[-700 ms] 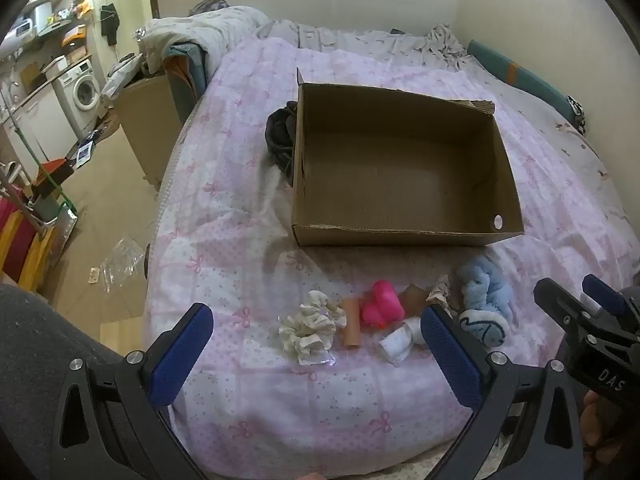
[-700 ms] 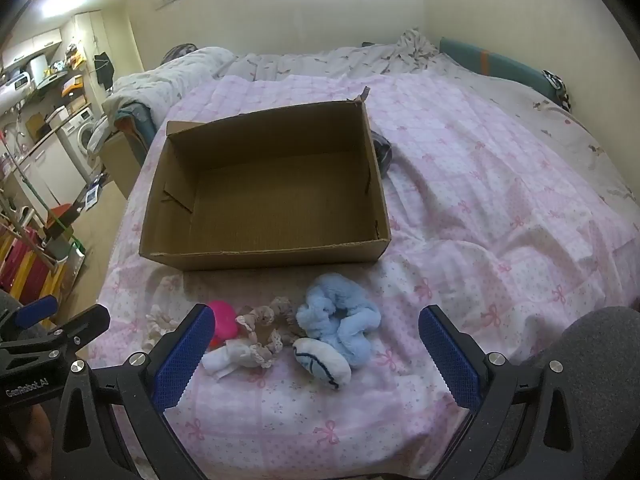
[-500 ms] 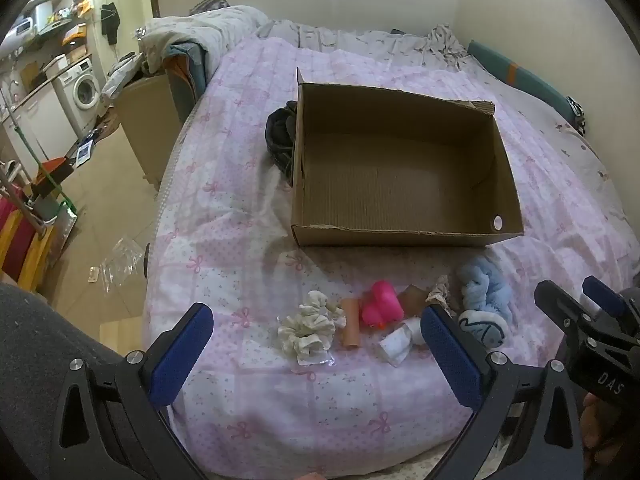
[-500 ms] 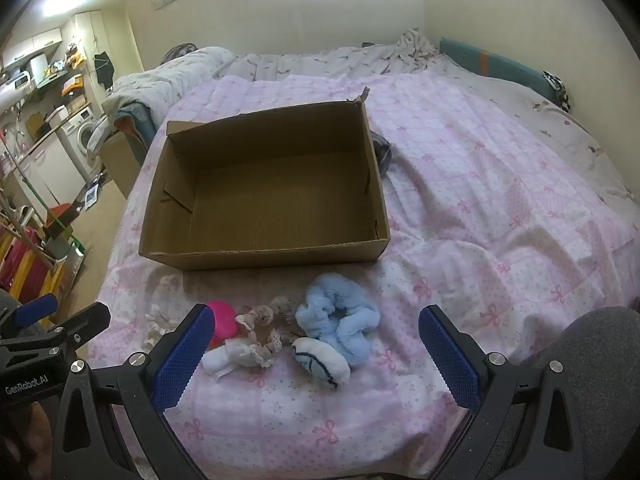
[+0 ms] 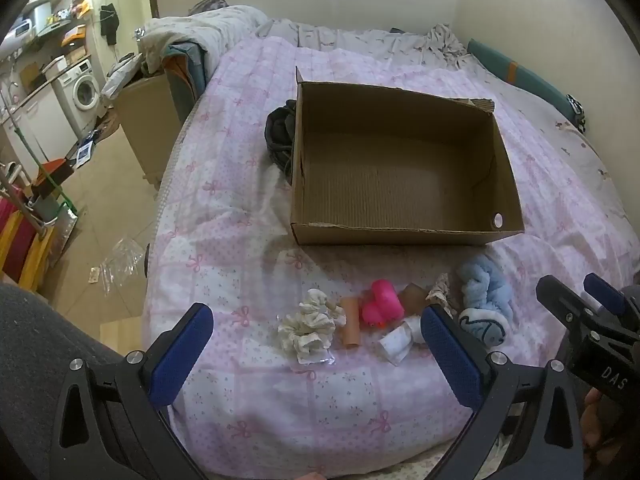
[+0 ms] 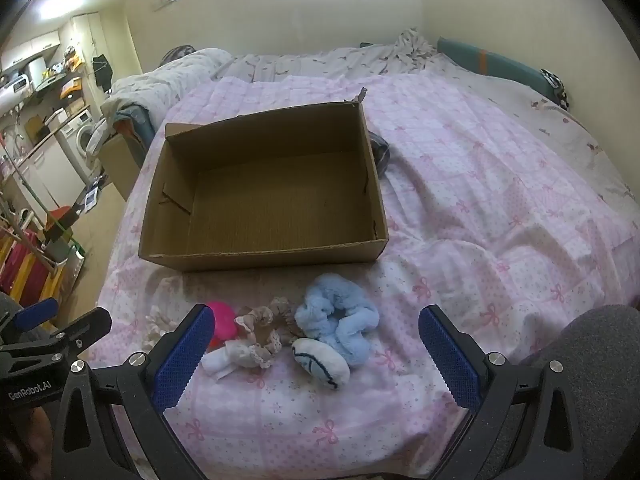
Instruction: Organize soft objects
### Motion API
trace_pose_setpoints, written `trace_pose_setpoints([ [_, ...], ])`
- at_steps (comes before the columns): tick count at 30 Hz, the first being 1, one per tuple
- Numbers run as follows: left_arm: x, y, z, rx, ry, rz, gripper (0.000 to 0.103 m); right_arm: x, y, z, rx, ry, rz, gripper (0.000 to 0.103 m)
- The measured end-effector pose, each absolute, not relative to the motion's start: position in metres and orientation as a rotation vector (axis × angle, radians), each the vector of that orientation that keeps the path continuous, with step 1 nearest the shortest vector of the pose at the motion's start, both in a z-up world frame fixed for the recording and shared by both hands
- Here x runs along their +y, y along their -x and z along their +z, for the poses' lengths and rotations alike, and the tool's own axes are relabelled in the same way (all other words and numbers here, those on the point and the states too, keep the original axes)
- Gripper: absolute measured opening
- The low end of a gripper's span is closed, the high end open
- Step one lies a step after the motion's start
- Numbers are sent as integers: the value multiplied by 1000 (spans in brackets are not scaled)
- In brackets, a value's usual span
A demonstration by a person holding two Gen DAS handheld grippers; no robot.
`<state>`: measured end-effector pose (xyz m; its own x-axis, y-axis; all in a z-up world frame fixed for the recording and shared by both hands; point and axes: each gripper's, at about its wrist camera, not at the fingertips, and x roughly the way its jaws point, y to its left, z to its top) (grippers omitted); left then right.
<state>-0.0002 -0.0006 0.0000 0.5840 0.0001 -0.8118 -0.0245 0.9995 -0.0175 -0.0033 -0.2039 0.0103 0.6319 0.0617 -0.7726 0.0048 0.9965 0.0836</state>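
An empty brown cardboard box [image 5: 400, 236] [image 6: 264, 256] rests on a pink patterned bedspread. A row of small soft items lies in front of it: a cream scrunchie [image 5: 308, 330], a pink plush toy [image 5: 382, 304] [image 6: 222, 318], a beige lace scrunchie [image 6: 260, 336], a fluffy light-blue scrunchie [image 5: 482, 284] [image 6: 340, 320] and a white pouch with blue stitching [image 5: 482, 322] [image 6: 320, 362]. My left gripper [image 5: 316, 348] hovers open near the cream scrunchie. Over the blue scrunchie and the pouch, my right gripper [image 6: 316, 348] stands open. Neither holds anything.
A dark bundle of fabric [image 5: 280, 136] lies against the box's left side. The bed's left edge drops to a tiled floor with a plastic bag [image 5: 120, 260], a cardboard cabinet [image 5: 148, 128] and a washing machine [image 5: 84, 90]. Rumpled bedding [image 6: 360, 60] lies at the back.
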Motion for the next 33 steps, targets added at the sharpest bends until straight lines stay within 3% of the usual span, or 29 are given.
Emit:
trace_pose_setpoints([
  [33,5,0,-2,943,28,19,103,-204,2,11,887,-84,36,103],
])
